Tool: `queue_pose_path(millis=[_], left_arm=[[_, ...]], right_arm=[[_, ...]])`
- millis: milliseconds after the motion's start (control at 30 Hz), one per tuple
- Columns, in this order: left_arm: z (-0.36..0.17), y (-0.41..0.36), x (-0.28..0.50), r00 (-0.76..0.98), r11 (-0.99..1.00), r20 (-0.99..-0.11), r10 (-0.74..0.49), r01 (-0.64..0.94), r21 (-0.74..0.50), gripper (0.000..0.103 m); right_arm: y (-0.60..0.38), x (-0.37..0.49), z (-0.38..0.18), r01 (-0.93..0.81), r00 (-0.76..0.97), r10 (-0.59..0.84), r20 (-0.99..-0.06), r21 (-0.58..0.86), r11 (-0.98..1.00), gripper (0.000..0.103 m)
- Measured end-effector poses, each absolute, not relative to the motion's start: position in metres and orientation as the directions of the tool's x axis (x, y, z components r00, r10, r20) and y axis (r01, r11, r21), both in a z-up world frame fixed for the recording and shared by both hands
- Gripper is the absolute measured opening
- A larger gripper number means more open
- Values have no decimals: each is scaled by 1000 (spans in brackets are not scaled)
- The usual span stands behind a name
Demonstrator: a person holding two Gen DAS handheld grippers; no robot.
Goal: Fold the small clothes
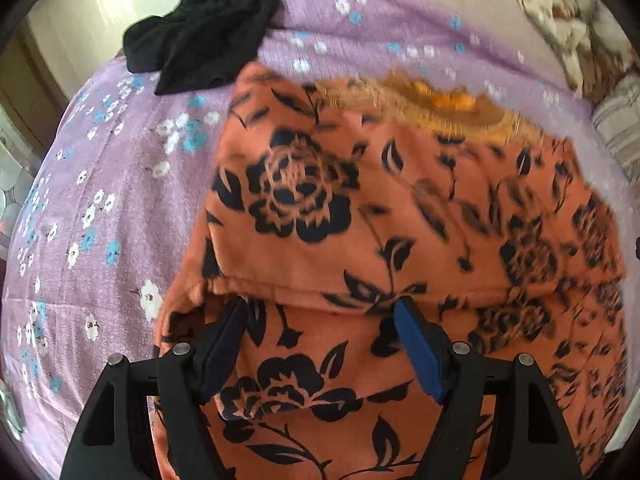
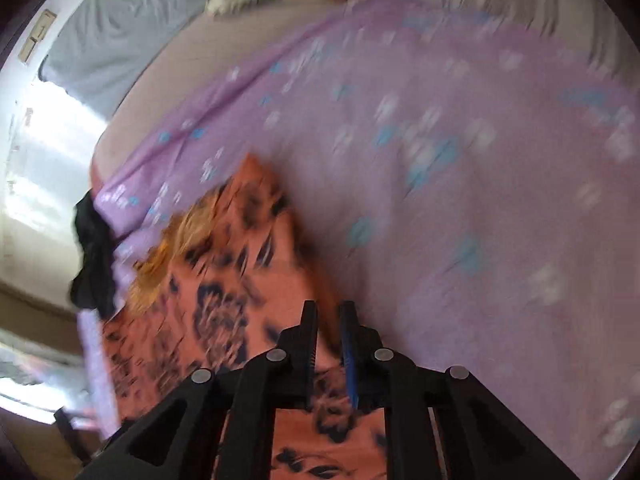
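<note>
Left wrist view: left gripper [image 1: 322, 312] fingers spread wide, gripping nothing, over orange flowered garment [image 1: 360, 220] lying folded on purple floral sheet [image 1: 100, 208]; black cloth [image 1: 208, 28] at sheet's far edge. Right wrist view: right gripper [image 2: 329, 312] nearly closed, pinching garment's [image 2: 224, 280] edge, blurry

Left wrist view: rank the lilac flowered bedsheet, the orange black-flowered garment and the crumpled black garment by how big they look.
1. Lilac flowered bedsheet, though the orange one hides much of it.
2. Orange black-flowered garment, nearest the camera, so enlarged.
3. Crumpled black garment, farthest away.
</note>
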State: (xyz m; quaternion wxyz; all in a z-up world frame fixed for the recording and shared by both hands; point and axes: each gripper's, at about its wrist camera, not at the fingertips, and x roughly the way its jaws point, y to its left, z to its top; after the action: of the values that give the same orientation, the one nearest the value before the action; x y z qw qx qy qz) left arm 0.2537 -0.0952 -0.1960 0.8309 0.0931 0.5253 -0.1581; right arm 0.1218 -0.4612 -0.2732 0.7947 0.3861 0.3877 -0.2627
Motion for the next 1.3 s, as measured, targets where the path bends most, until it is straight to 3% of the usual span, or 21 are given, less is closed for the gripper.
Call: queue_pose_path(millis=[133,300,500,733,933,1300], left_arm=[[-180,-88,254,460,940,-865,-201,341,-37,76],[-193,-88,267,448,958,-880,-155,286,-24,77],[-207,-98,267,457,956,-886,-85,289,57,83],[-206,-99,267,454,957,-887,-83,284,56,84],[-208,-101,267,464,954,-883,-71,290,76,85],[-208,-102,266,471,953,-879,-71,292,79,85]], right_arm=[[-452,130,-250,641,673,-158,-723,464,611,16],[-409,185,-267,531,628,-5,-778,424,734,16],[-391,224,-324,524,506,60,-861,361,771,17],[-400,218,-309,484,627,60,-777,448,752,17],[-400,230,-329,492,587,76,-806,429,758,17],[-382,221,-294,405,617,162,-770,487,774,19]])
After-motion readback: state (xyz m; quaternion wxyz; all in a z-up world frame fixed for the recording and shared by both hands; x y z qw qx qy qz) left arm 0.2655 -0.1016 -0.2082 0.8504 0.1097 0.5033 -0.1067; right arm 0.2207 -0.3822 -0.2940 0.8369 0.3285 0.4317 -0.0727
